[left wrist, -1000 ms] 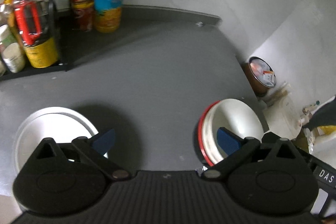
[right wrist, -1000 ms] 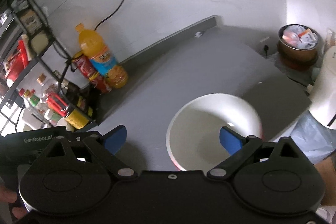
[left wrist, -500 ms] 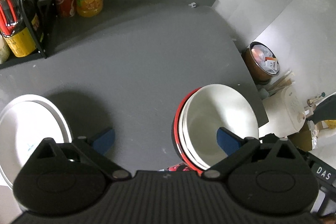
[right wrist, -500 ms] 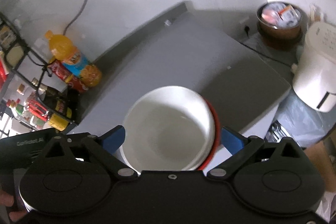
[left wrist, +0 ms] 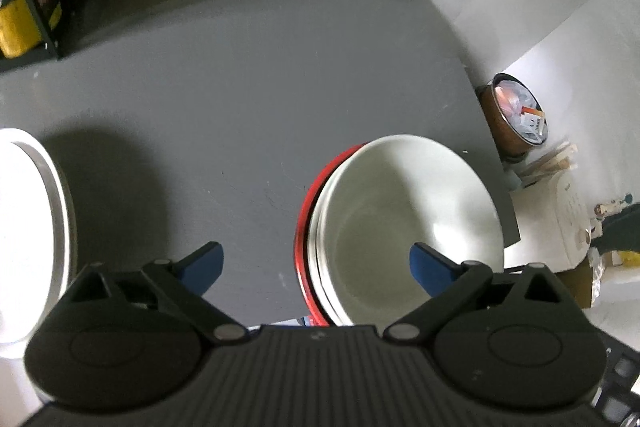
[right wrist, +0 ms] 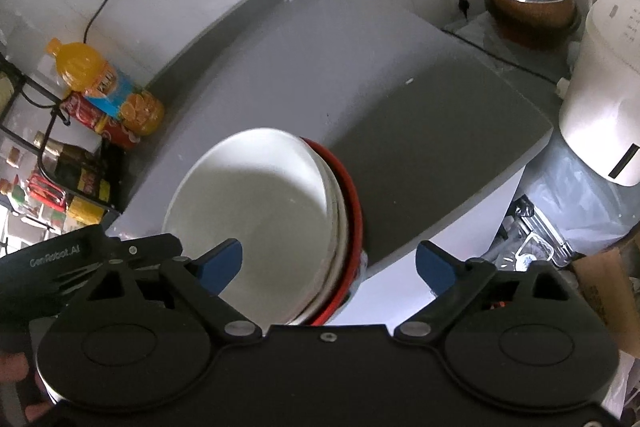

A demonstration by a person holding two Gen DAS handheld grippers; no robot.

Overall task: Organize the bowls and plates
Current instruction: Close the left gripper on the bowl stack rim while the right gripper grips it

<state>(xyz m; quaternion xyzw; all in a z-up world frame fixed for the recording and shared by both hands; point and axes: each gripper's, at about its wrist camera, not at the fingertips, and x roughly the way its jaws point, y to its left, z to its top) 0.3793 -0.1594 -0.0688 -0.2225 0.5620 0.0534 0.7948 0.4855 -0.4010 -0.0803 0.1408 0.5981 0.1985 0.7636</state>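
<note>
Below, both the left gripper (left wrist: pixel 316 265) and right gripper (right wrist: pixel 328 263) hover spread and empty over the nested stack of glossy white bowls in a red-rimmed bowl (left wrist: pixel 404 223) at the near edge of the grey countertop (left wrist: pixel 248 83); one stack of about three bowls, one flat white plate (left wrist: pixel 28 227) well left of it; any further stacking should descend centred, rims level
</note>
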